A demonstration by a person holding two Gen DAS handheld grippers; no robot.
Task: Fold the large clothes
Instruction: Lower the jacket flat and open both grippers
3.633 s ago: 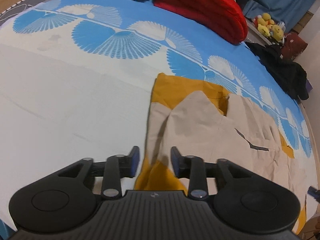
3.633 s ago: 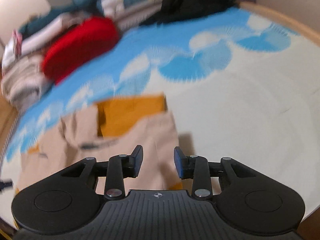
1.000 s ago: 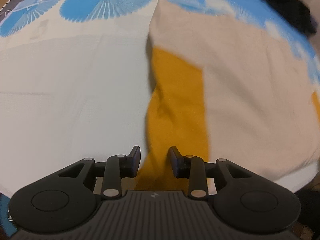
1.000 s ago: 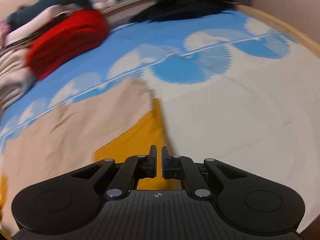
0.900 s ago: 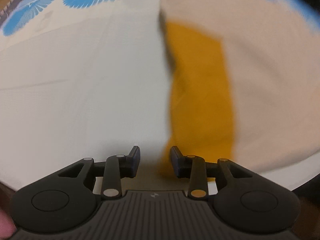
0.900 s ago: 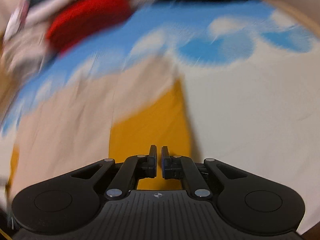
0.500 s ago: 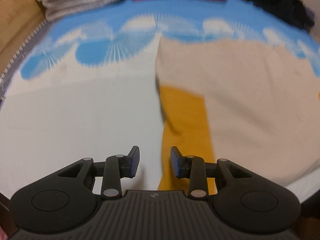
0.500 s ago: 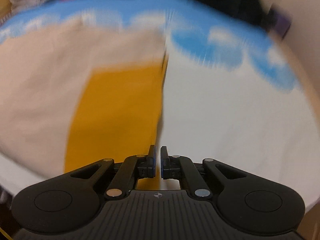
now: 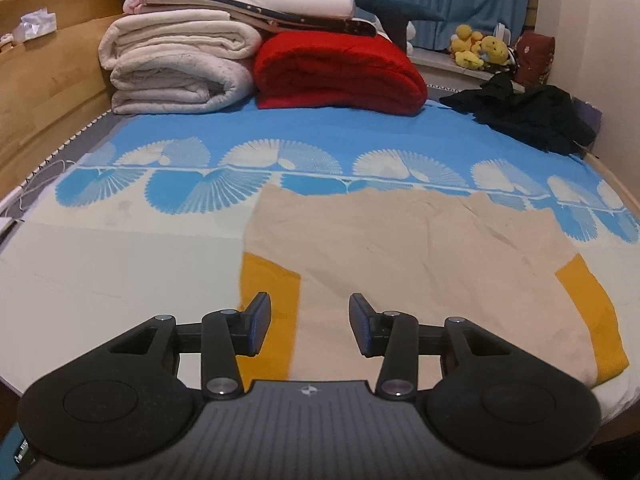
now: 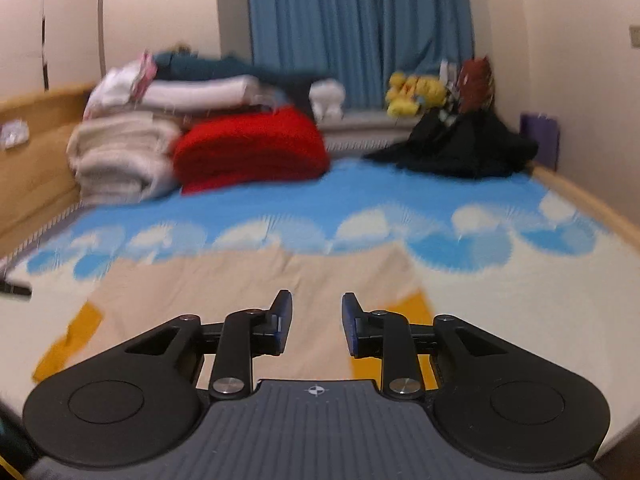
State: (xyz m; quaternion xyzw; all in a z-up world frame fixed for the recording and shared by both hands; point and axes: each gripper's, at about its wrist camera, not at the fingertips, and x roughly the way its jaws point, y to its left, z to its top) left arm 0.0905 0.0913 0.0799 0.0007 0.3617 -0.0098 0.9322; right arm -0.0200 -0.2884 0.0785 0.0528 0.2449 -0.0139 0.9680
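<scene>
A large beige and mustard-yellow garment [image 9: 400, 256] lies folded flat across the near part of the bed, with a yellow band at each end. My left gripper [image 9: 308, 326] hovers above its left yellow band [image 9: 272, 296]; its jaws are opening and nothing is between them. In the blurred right wrist view the same garment [image 10: 256, 284] spreads ahead. My right gripper [image 10: 316, 322] hangs over its near right part, jaws opening, with no cloth between the pads.
Folded white blankets [image 9: 176, 68] and a red quilt [image 9: 340, 72] are stacked at the head of the bed [image 9: 120, 248]. A black clothes heap [image 9: 528, 116] lies at the far right by the wall. Plush toys [image 9: 476, 50] sit on the sill under the blue curtain. A wooden bed frame [image 9: 44, 80] runs along the left.
Both grippers have pulled back and up from the garment and tilted toward level. The right jaws, shut before, now stand apart. The left jaws stand wider.
</scene>
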